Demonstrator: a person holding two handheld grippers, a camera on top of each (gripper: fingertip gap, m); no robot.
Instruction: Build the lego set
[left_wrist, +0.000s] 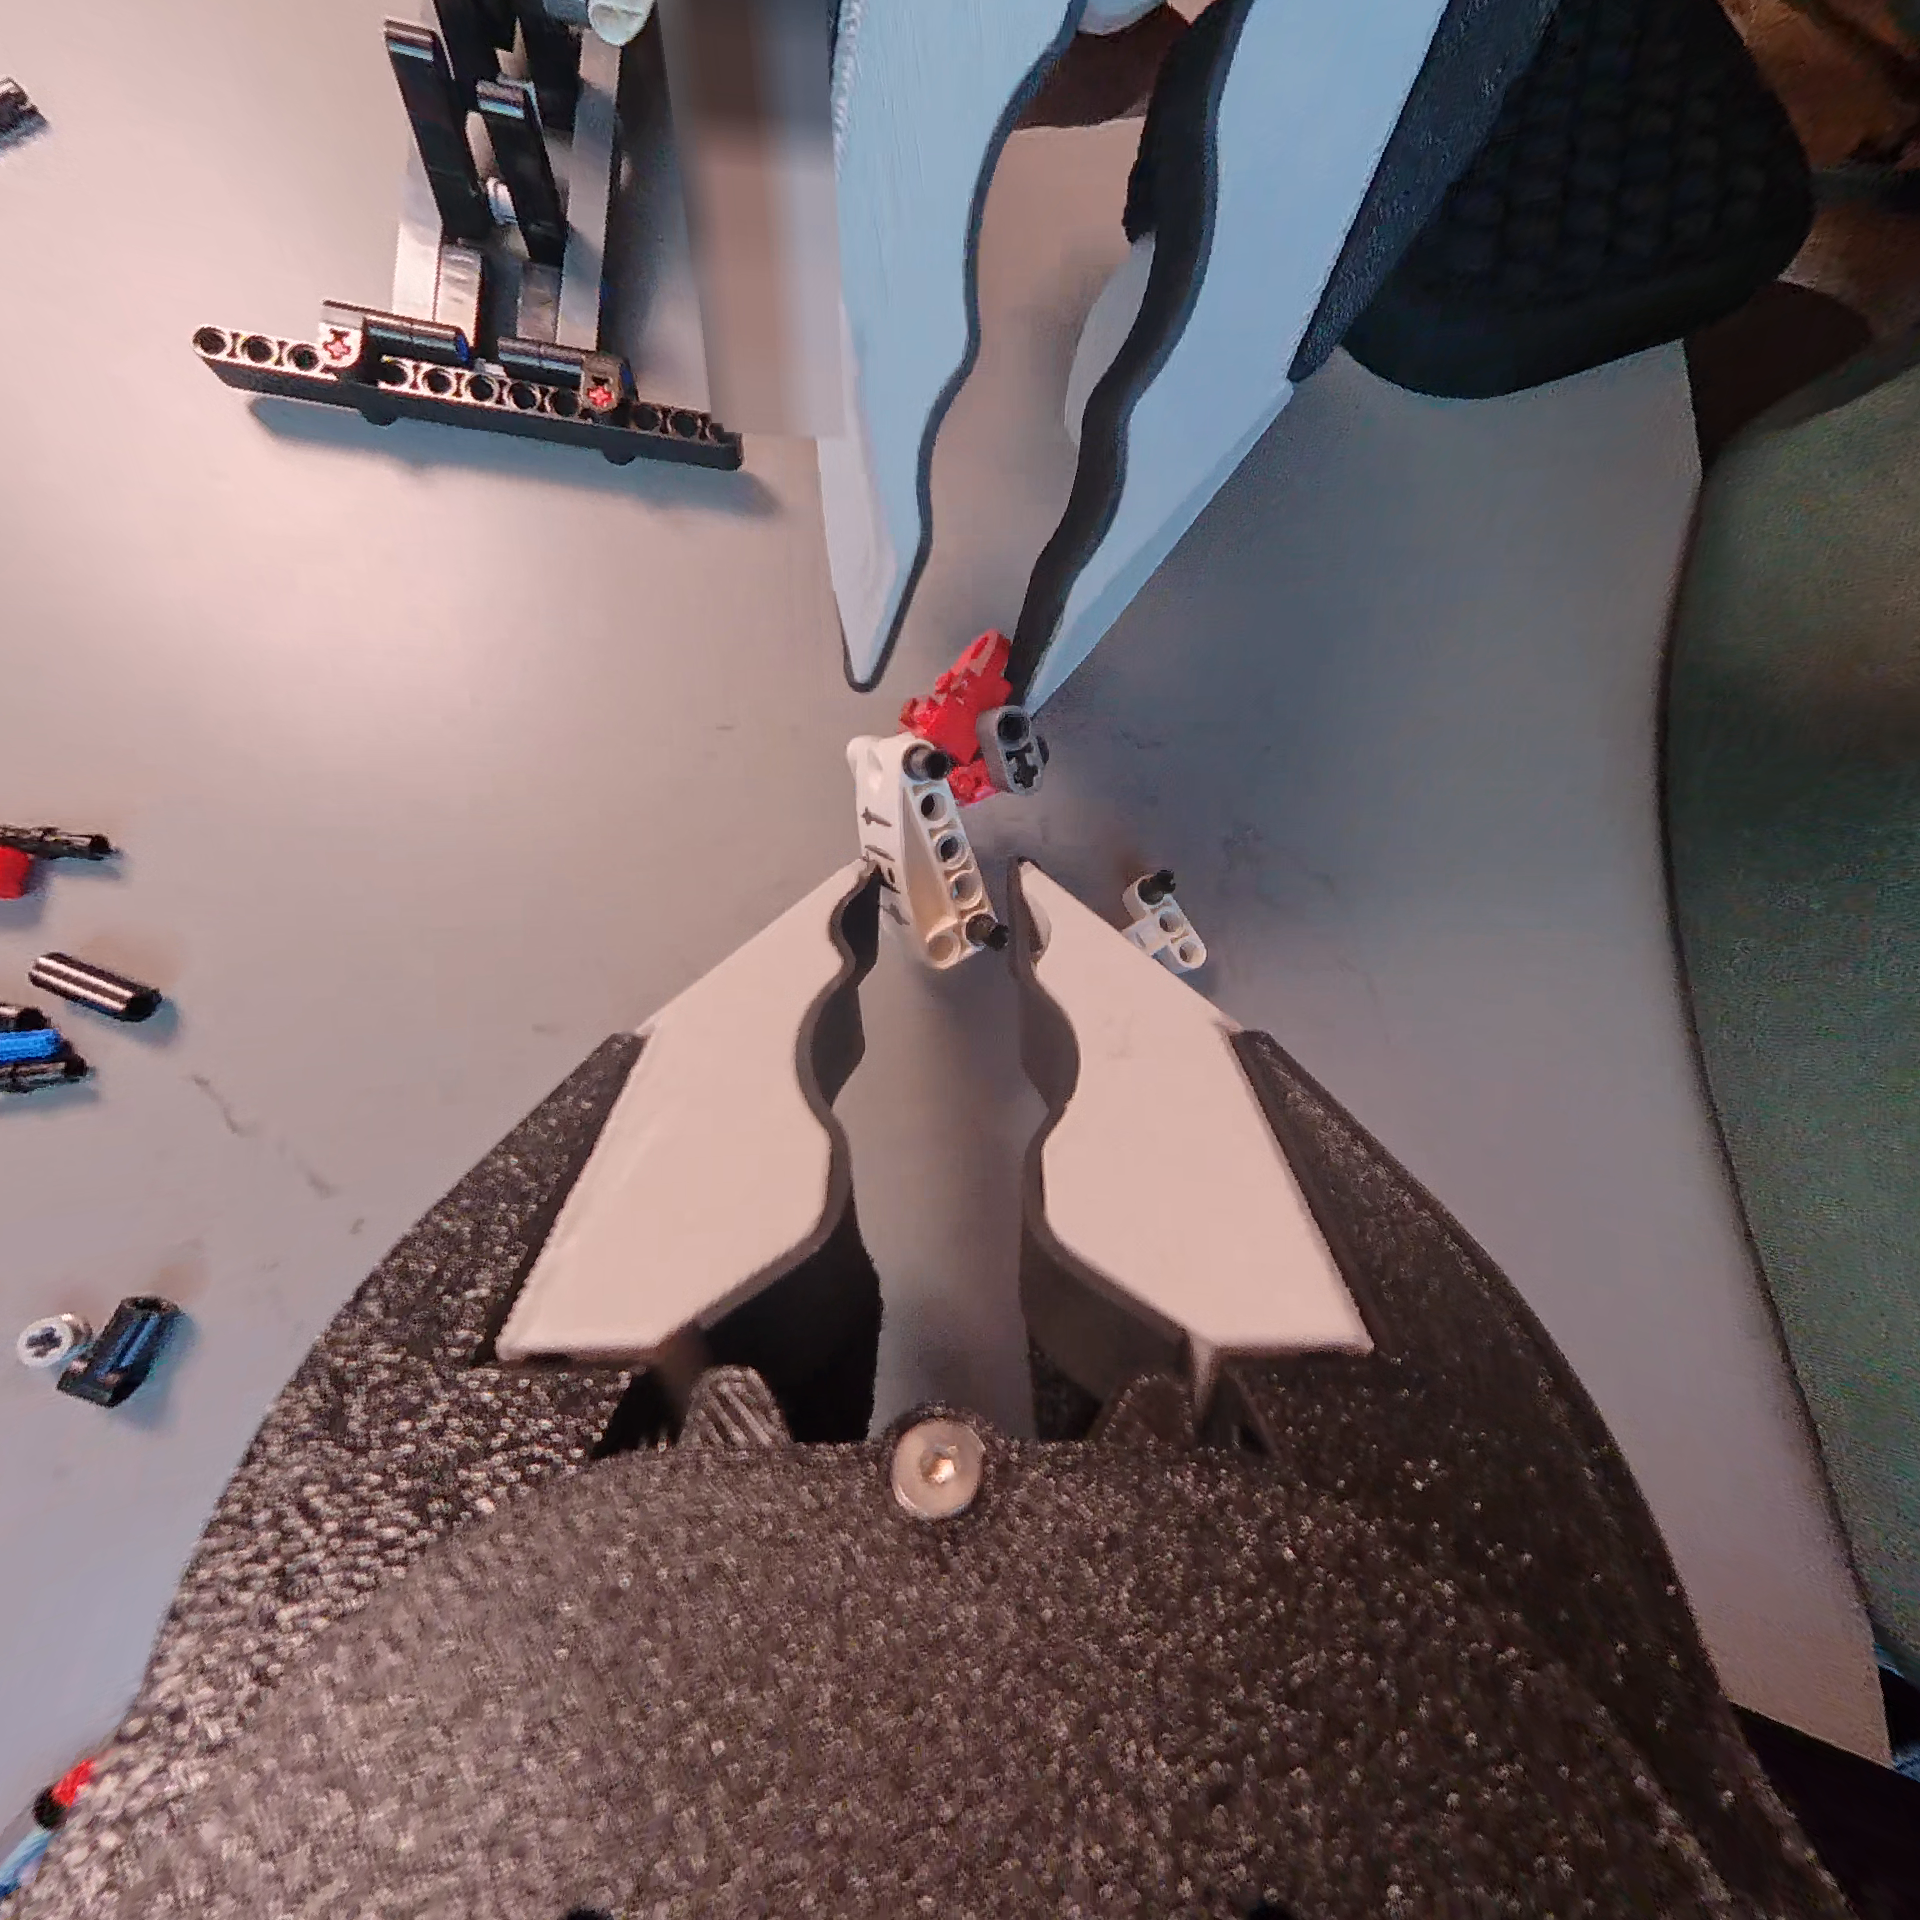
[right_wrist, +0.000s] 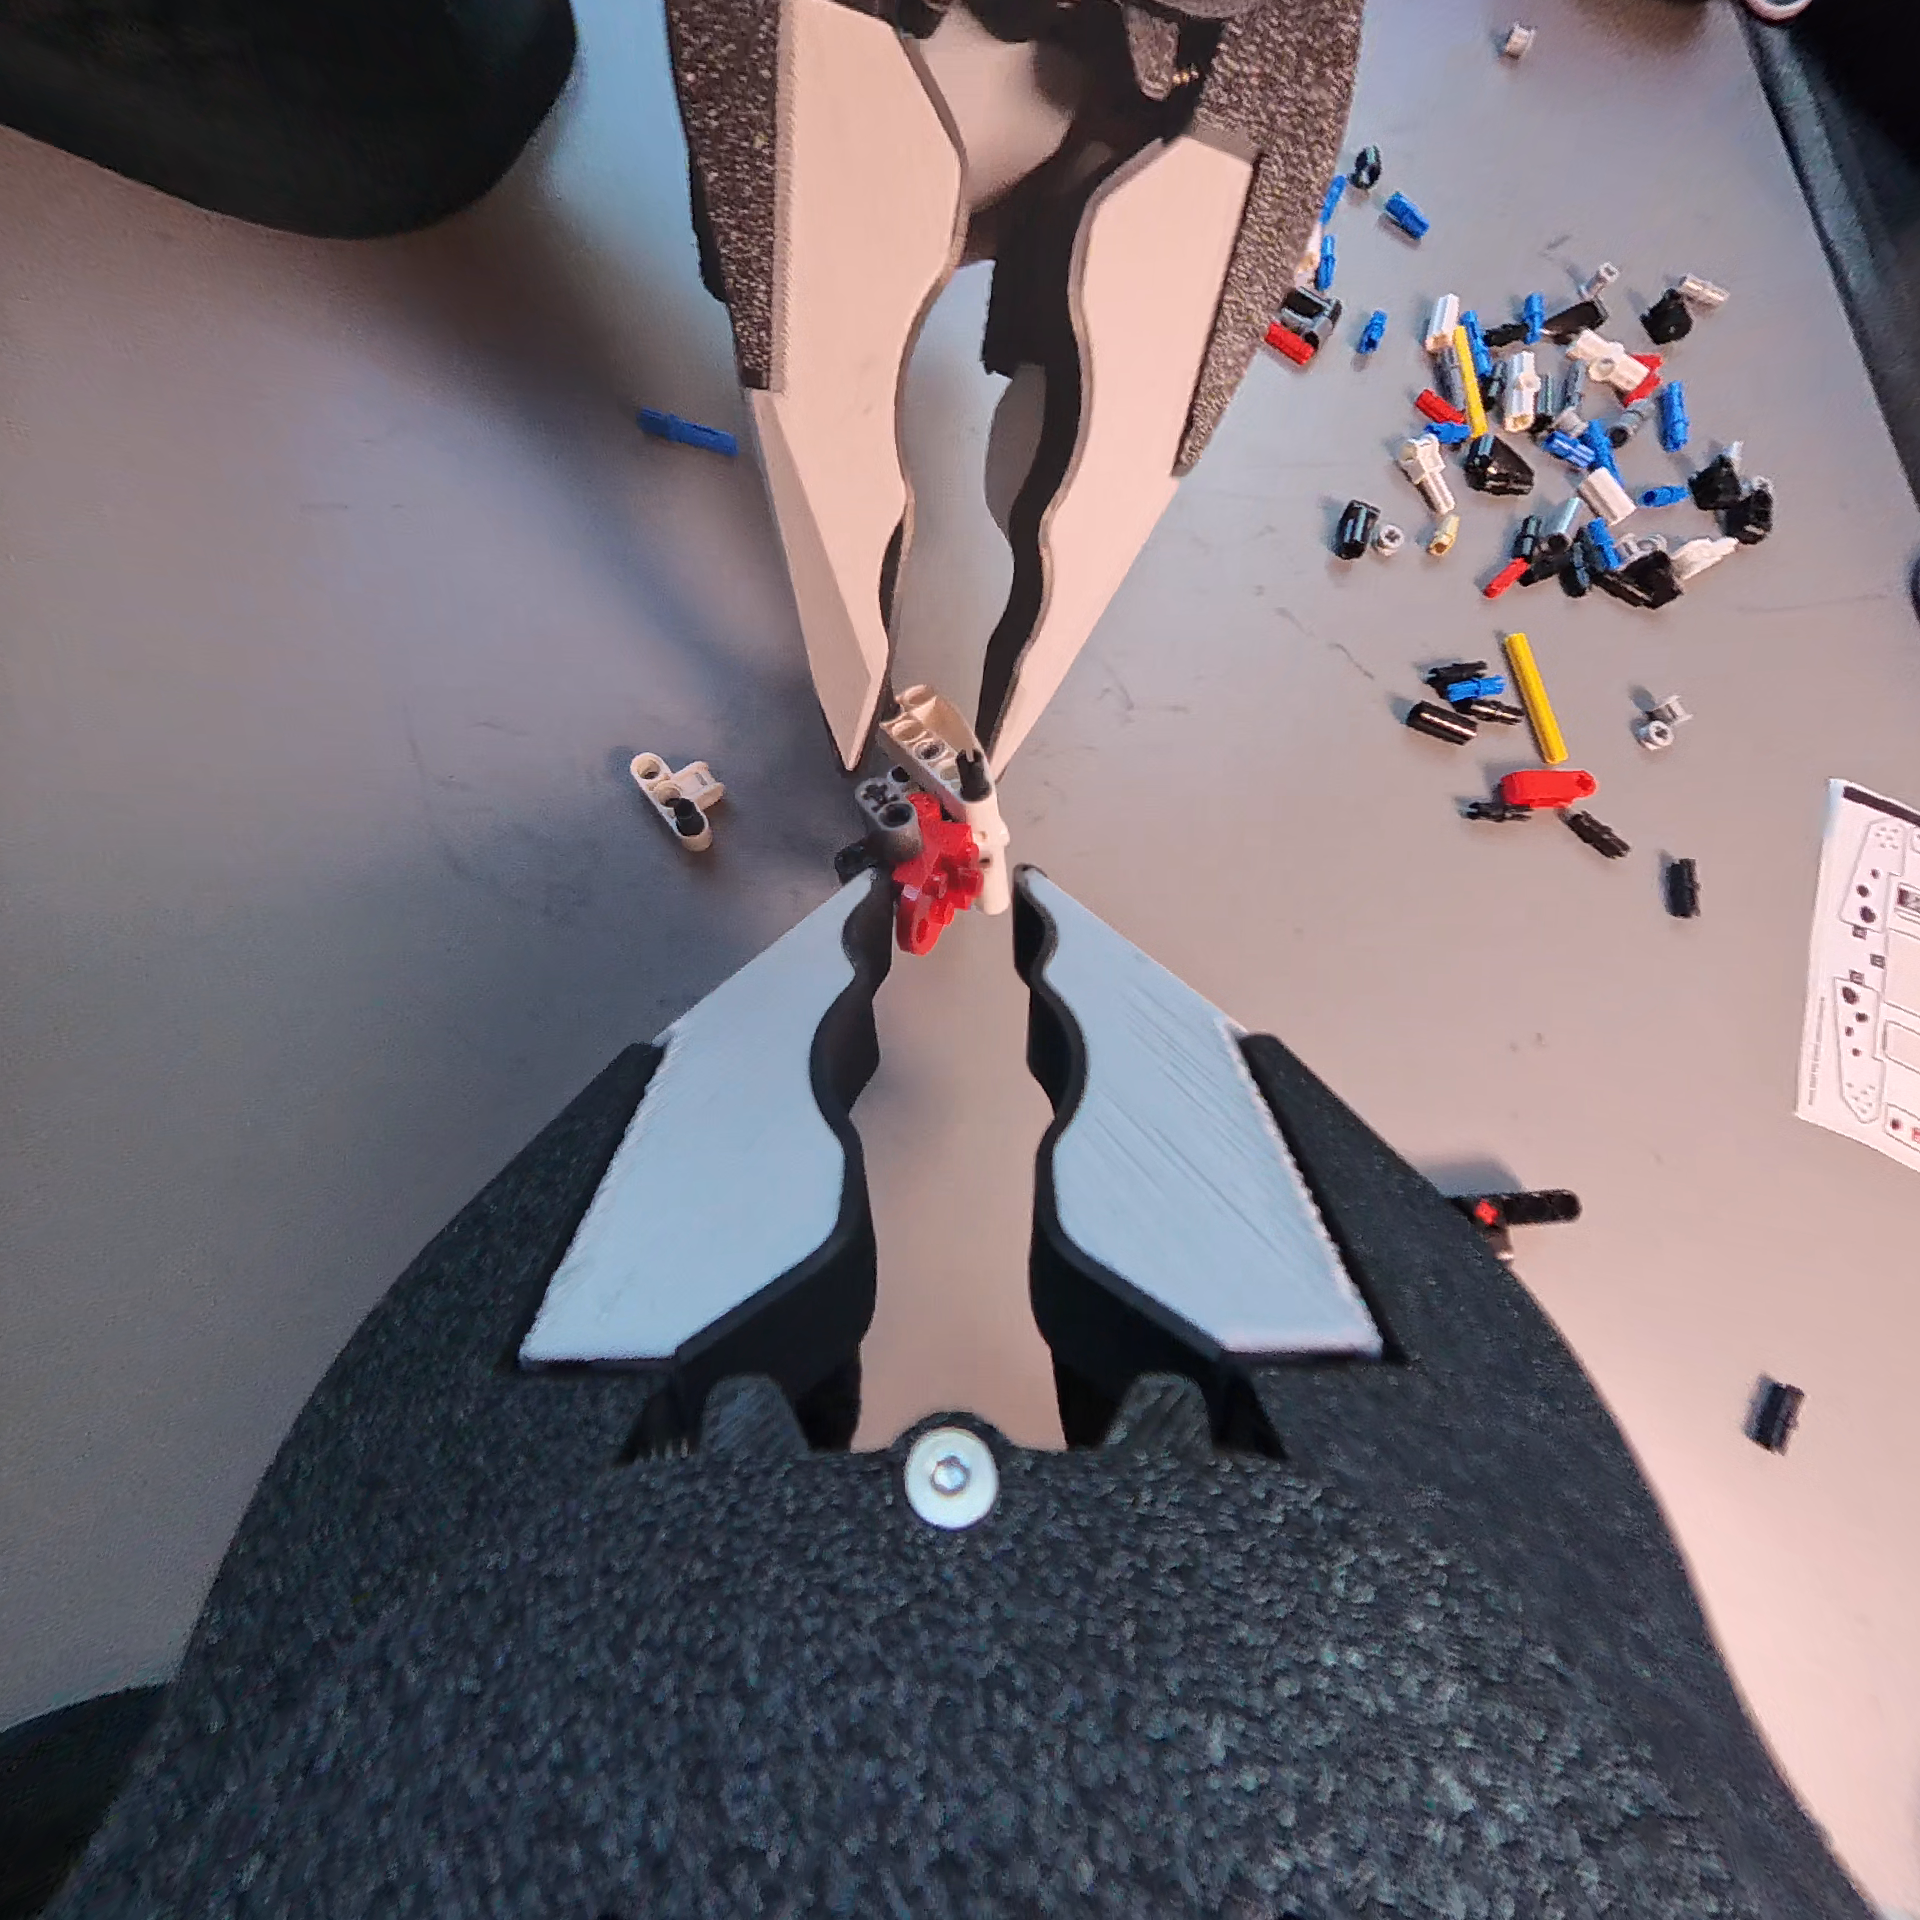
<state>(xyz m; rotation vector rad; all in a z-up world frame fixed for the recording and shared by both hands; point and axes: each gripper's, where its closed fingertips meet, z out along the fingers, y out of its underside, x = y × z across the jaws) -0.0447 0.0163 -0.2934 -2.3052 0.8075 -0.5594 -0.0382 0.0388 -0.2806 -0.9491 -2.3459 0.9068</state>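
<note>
Both tools stand narrowly parted and meet tip to tip on the grey table (left_wrist: 416, 675), the left tool (left_wrist: 940, 878) around a white beam (left_wrist: 930, 862) at twelve o'clock, the right tool (right_wrist: 945, 883) around its red connector (right_wrist: 935, 868).

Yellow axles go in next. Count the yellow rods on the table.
2. One yellow rod lies in the parts pile; the second yellow rod lies apart, beside the red piece. Others may be buried in the pile.

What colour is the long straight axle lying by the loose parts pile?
Yellow axle; it shows only in the right wrist view.
</note>
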